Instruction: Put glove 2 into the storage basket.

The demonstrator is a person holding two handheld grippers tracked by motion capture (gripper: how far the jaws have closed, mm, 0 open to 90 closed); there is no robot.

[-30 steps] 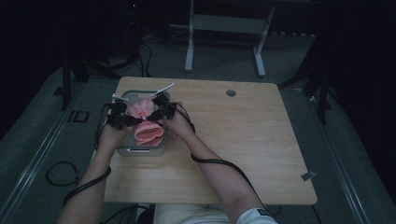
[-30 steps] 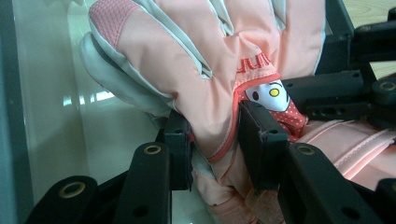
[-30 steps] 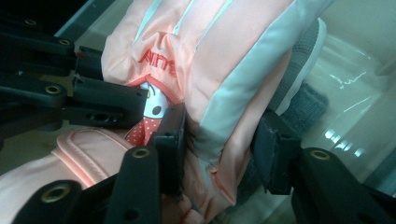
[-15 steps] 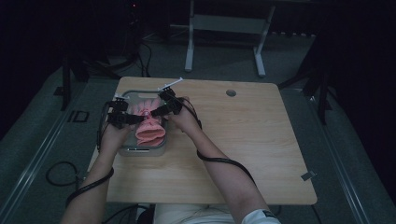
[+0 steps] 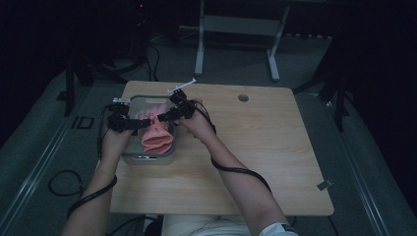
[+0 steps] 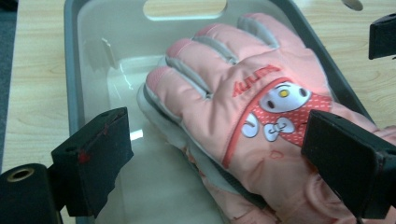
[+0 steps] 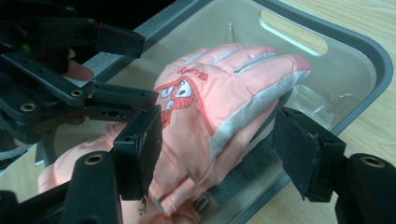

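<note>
Pink gloves (image 5: 156, 133) are left lying in the grey bin (image 5: 129, 156) on the desk (image 5: 275, 147), released by both claws, left (image 5: 141, 122) and right (image 5: 163, 117), whose jaws have just been opening; the right has been raised.

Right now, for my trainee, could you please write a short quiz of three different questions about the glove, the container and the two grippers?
1. True or false: the pink glove lies flat on the bare table, outside the clear bin.
2. What is printed on the back of the glove? A) a cartoon face B) a star C) stripes only
3. Do the jaws of the left gripper and the right gripper press on the glove?

Key: 1. False, it lies in the bin. 2. A. 3. No; both have just been opening and stand apart, with the glove between them.
</note>
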